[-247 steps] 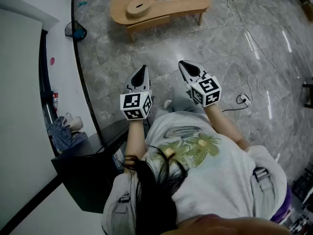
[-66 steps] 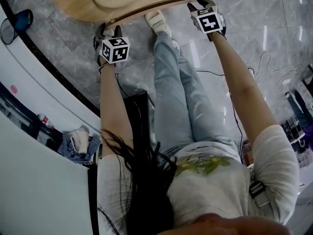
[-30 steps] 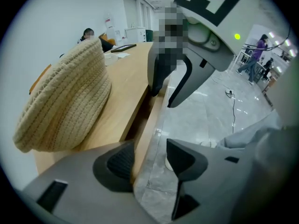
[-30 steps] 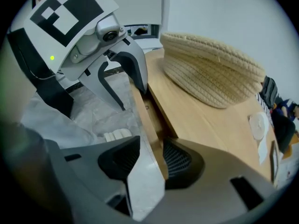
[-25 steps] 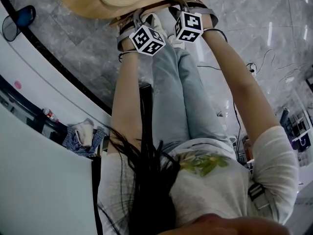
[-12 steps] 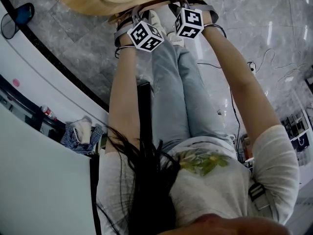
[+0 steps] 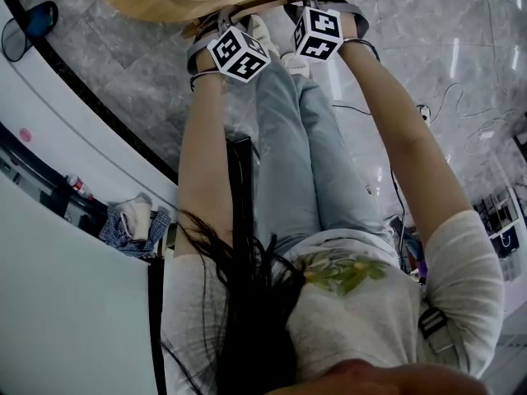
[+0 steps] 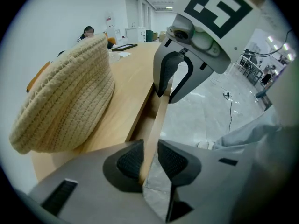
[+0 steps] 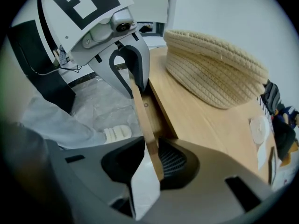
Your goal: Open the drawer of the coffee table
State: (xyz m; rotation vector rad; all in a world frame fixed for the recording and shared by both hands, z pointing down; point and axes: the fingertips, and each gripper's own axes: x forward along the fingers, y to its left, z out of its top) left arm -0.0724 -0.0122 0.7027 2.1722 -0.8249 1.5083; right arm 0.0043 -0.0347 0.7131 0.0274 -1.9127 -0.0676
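Just closing left hand-held gripper [image 8: 150,161] and right hand-held gripper [image 9: 150,164] narrowly onto the drawer front [image 8: 159,118]; risking slipping off through uneven pulling.

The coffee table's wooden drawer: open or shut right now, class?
Slightly open: the light wooden drawer front stands clear of the wooden tabletop, its side panel showing between.

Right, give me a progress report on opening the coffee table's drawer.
Done: the left gripper and right gripper are at the thin light-wood drawer front under the light wooden coffee table. In hand: both sets of jaws have just been closing and now pinch its top edge. To do: the pull itself; the drawer looks barely out.
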